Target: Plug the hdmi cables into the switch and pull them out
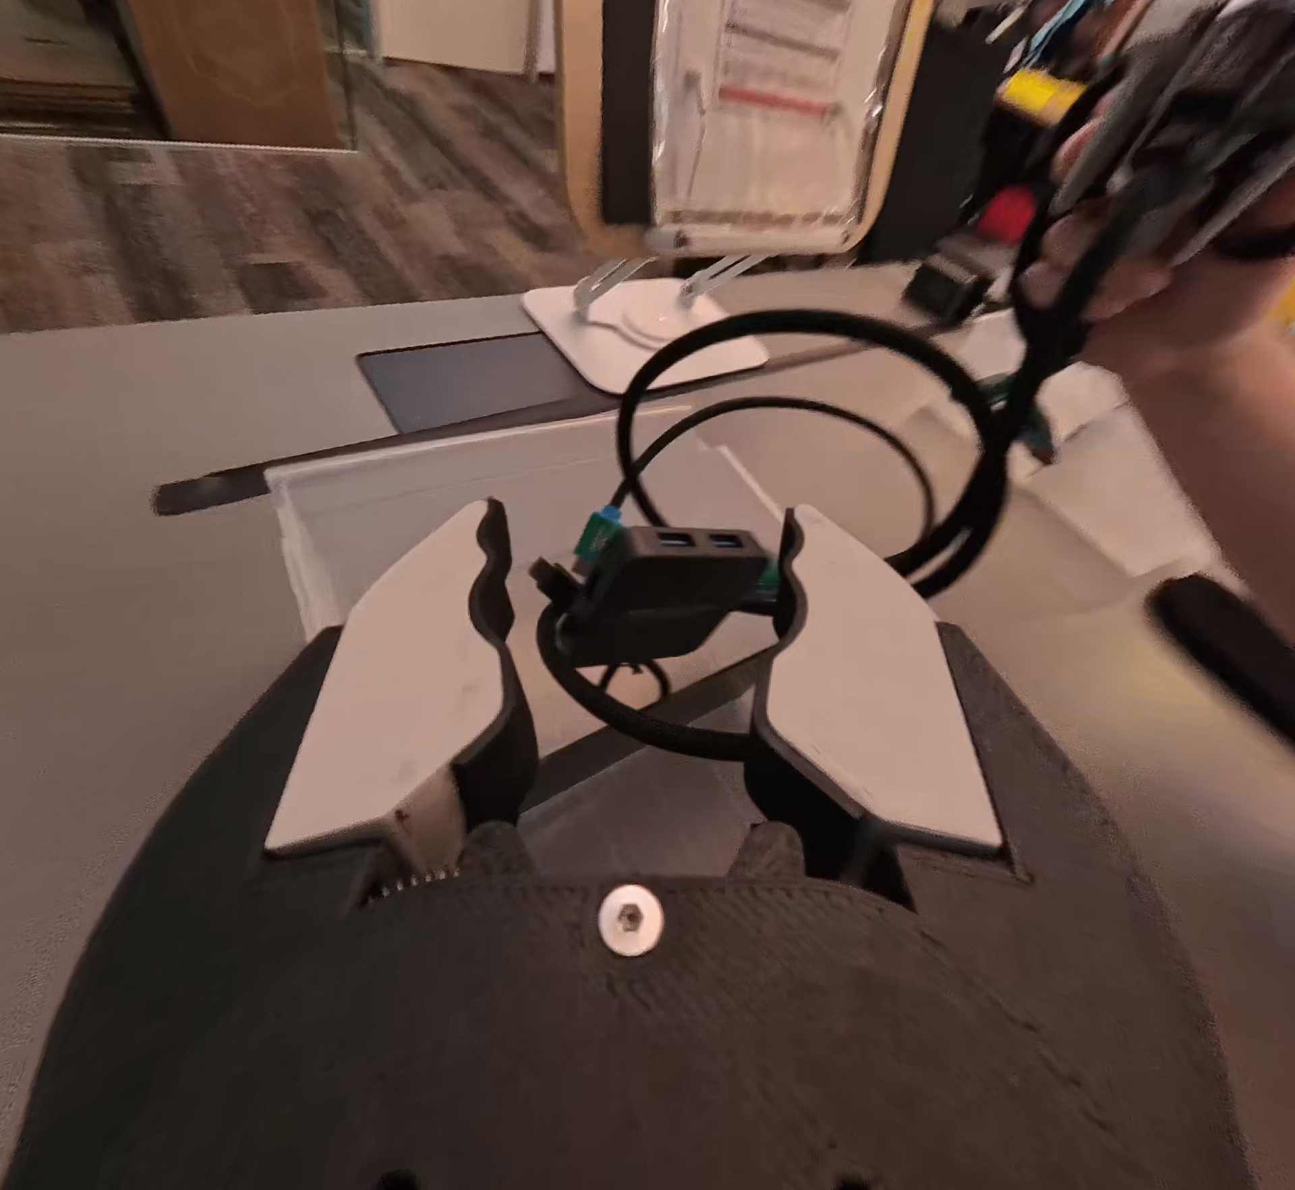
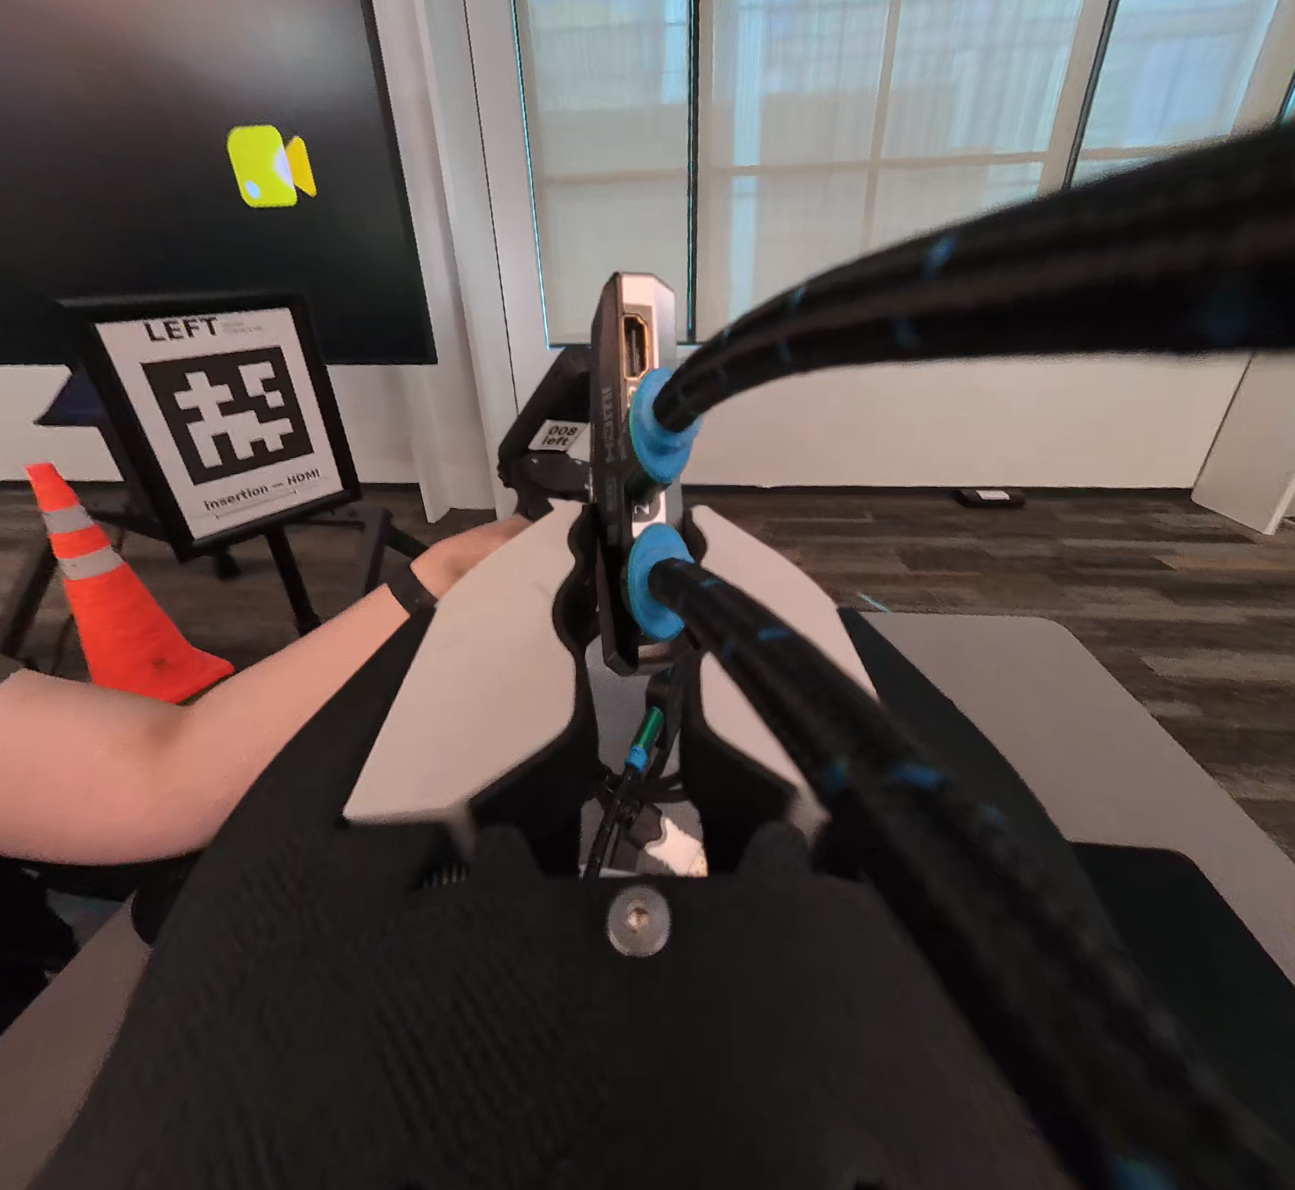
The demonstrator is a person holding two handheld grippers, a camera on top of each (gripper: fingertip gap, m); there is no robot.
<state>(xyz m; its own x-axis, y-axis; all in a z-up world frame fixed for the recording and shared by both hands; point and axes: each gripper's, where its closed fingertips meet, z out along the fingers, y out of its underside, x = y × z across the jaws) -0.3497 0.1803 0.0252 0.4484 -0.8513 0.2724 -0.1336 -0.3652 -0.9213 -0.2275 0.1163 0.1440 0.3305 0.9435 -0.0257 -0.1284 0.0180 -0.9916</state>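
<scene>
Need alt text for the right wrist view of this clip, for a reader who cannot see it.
The right gripper is shut on a black HDMI switch held on edge, with two braided black cables with blue collars plugged into it and one port above them empty. Behind it are a person's forearm, an orange traffic cone, a framed marker sign and large windows.

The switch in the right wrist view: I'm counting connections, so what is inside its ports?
Two black cables with blue collars sit in the switch, held in the right gripper. The top port is empty. The plugs' tips are hidden inside.
</scene>
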